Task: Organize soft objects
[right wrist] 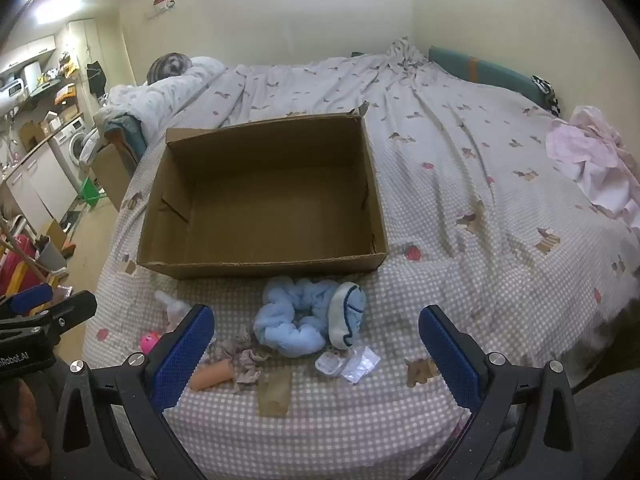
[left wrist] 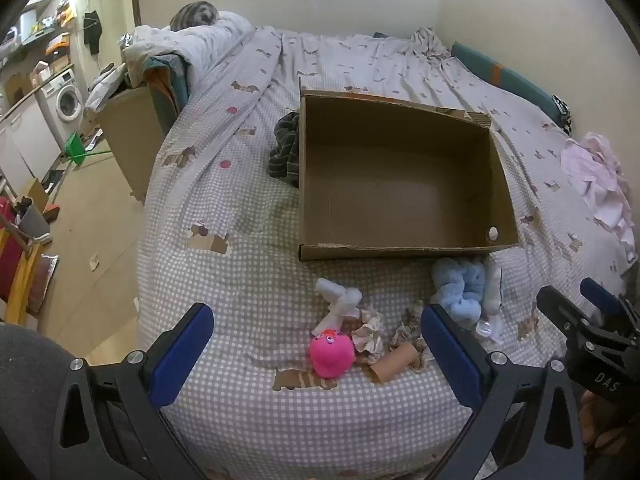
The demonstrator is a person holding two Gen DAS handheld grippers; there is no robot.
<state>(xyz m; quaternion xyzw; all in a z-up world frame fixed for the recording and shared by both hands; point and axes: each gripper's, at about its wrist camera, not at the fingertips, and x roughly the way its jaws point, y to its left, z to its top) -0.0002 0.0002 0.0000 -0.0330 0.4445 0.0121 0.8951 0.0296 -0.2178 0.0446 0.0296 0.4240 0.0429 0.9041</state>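
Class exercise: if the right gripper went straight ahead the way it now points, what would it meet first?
Probably the light blue fluffy cloth, which lies on the bed between the open right gripper and the empty cardboard box. Depth is hard to judge, so the small clear packet nearer in might come first.

The bed cover [left wrist: 248, 304] has little grey and white squares, with brown dogs and pink dots on it. The cardboard box [right wrist: 256, 266] is plain brown. The fluffy scrunchie [right wrist: 292, 320] is light blue, and the sock [right wrist: 347, 316] beside it is white and blue with a dark blue edge. The round toy [left wrist: 331, 353] is bright pink with an orange top. The crumpled cloth [left wrist: 370, 332] is beige and white. The paper tube [left wrist: 394, 362] is tan. The bundle [left wrist: 286, 148] left of the box has dark grey stripes. The heap of clothes [right wrist: 592, 160] is pale pink. The fingers [right wrist: 184, 356] have bright blue pads on black frames.
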